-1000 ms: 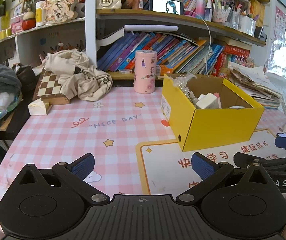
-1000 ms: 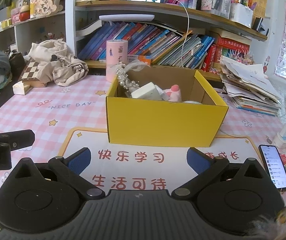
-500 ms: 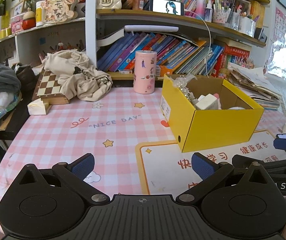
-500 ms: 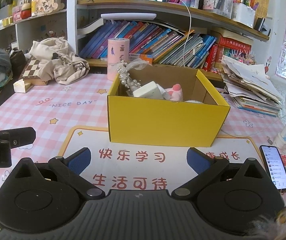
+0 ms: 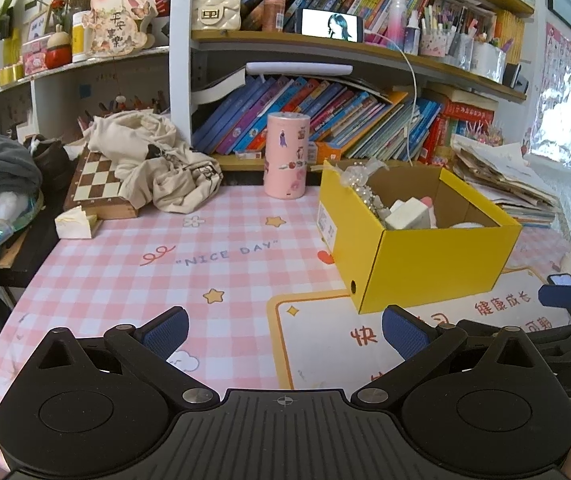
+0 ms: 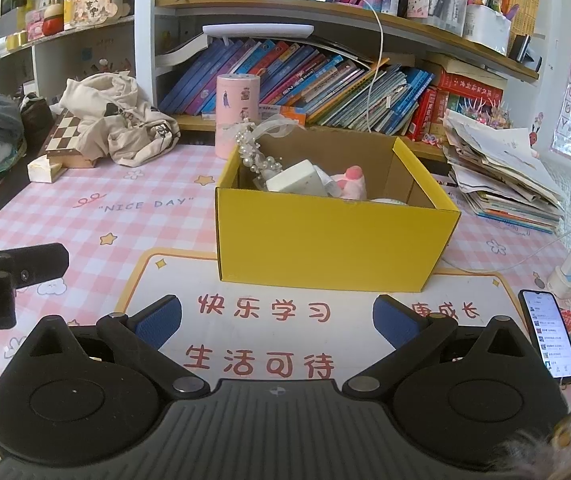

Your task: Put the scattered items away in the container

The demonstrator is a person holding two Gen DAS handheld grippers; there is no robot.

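Standing over the desk, both tools idle above the pink checked tablecloth (image 5: 213, 248).

Left gripper (image 5: 283, 330): jaws spread wide, nothing between them, held low over the cloth near its front edge.

Right gripper (image 6: 275, 316): jaws likewise spread and empty, hovering over the white study mat (image 6: 261, 336) with the red lettering, facing the box square on.

Yellow box (image 6: 333, 236): open-topped cardboard, sitting on the far edge of the mat, directly ahead of the right gripper and off to the right of the left one. Contents seen over the rim: a string of pearl beads (image 6: 255, 156) draped at the near-left corner, a white block (image 6: 295, 178), a pink soft item (image 6: 351, 184). Anything lying lower is hidden by the front wall.

Loose around it: a pink tin (image 5: 285, 156) upright behind the box; a beige cloth bag (image 5: 157, 160) heaped on a chessboard (image 5: 99, 184); a small white wedge-shaped packet (image 5: 73, 224) just in front of the board; a phone (image 6: 547, 332) lying at the right edge of the mat.

Step in hand, by my reckoning: between picks, with several items already boxed and neither tool committed to anything. Whether more belongs in the box I cannot tell. If so, the next move calls for choosing one loose piece, reaching across with jaws apart, and closing on it before carrying it over the rim.
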